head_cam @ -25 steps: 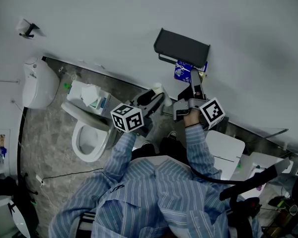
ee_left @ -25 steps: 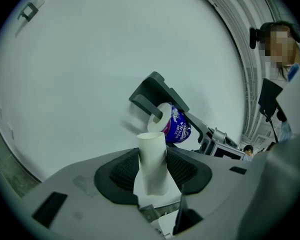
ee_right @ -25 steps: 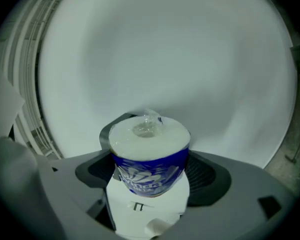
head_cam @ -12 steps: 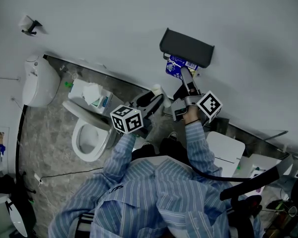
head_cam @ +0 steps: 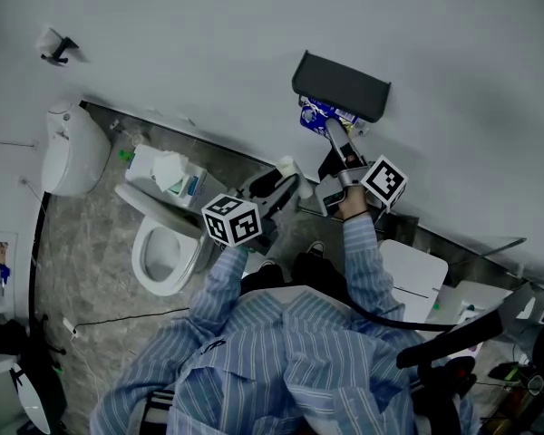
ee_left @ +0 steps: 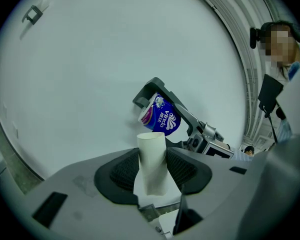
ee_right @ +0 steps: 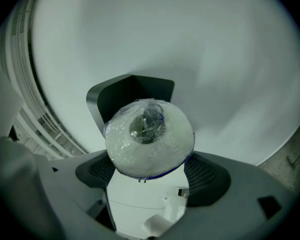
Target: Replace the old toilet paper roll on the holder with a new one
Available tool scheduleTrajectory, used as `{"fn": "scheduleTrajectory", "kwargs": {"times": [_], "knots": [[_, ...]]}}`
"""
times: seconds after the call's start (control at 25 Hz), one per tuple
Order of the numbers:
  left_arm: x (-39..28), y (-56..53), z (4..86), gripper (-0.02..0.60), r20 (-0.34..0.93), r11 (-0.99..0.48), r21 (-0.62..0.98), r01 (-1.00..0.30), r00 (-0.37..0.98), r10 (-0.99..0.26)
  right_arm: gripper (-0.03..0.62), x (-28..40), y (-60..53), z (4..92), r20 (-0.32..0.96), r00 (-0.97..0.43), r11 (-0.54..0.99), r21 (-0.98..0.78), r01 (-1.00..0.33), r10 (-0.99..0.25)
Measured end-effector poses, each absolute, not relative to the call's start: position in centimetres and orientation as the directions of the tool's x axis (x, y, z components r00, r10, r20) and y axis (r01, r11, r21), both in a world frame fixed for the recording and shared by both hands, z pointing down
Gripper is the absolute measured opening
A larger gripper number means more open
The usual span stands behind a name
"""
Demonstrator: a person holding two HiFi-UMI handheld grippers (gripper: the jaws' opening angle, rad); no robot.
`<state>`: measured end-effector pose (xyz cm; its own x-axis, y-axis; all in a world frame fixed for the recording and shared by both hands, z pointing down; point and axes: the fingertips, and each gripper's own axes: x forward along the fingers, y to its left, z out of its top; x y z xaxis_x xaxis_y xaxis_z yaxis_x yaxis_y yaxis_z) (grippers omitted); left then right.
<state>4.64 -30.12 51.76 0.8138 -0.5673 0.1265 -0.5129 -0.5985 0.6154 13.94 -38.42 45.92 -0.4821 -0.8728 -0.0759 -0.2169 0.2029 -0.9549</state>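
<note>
Since a second ago the left gripper point(ee_left: 153, 167) has kept its place, its jaws narrowed onto the empty tube point(ee_left: 152, 160), which stands upright between the pads. In the head view its marker cube point(head_cam: 231, 220) sits near the centre and the jaws point toward 1 o'clock, the striped left sleeve point(head_cam: 219, 284) running back toward 7 o'clock, with the toilet point(head_cam: 163, 252) at its 9 o'clock. The right gripper point(ee_right: 151, 173) has swung: earlier its jaws aimed near 12 o'clock at the holder's right end, now they lean toward 11 o'clock, and the roll point(head_cam: 320, 116) has shifted left along the holder point(head_cam: 342, 86) to its 7 o'clock corner. Those jaws stand wide, clamped on the wrapped roll, whose open core faces the camera in the right gripper view, with the dark holder just behind it at 11 o'clock. The right forearm point(head_cam: 367, 270) reaches up from 6 o'clock, wrist level.
</note>
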Motion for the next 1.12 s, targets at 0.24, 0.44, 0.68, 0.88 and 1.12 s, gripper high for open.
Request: {"fn": "scheduleTrajectory", "kwargs": {"times": [0.24, 0.44, 0.68, 0.88, 1.12], "knots": [[4.4, -30.0, 51.8, 0.176, 0.132, -0.591, 0.615, -0.522, 0.807, -0.576, 0.433, 14.8, -39.7, 45.7, -0.088, -0.528, 0.228, -0.952, -0.206, -0.845], [4.4, -30.0, 51.9, 0.176, 0.135, -0.581, 0.62, -0.528, 0.801, -0.583, 0.433, 12.8, -39.0, 46.4, -0.102, -0.576, 0.223, -0.964, -0.143, -0.811], [5.1, -29.5, 52.0, 0.176, 0.139, -0.586, 0.617, -0.526, 0.805, -0.576, 0.433, 11.8, -38.8, 46.6, -0.09, -0.603, 0.232, -0.959, -0.163, -0.793], [4.7, -29.7, 52.0, 0.176, 0.142, -0.578, 0.617, -0.534, 0.798, -0.586, 0.434, 12.2, -38.8, 46.3, -0.111, -0.584, 0.261, -0.949, -0.179, -0.804], [4.1, -29.2, 52.0, 0.176, 0.144, -0.575, 0.616, -0.538, 0.795, -0.59, 0.434, 12.4, -37.9, 46.0, -0.115, -0.586, 0.296, -0.929, -0.223, -0.802]]}}
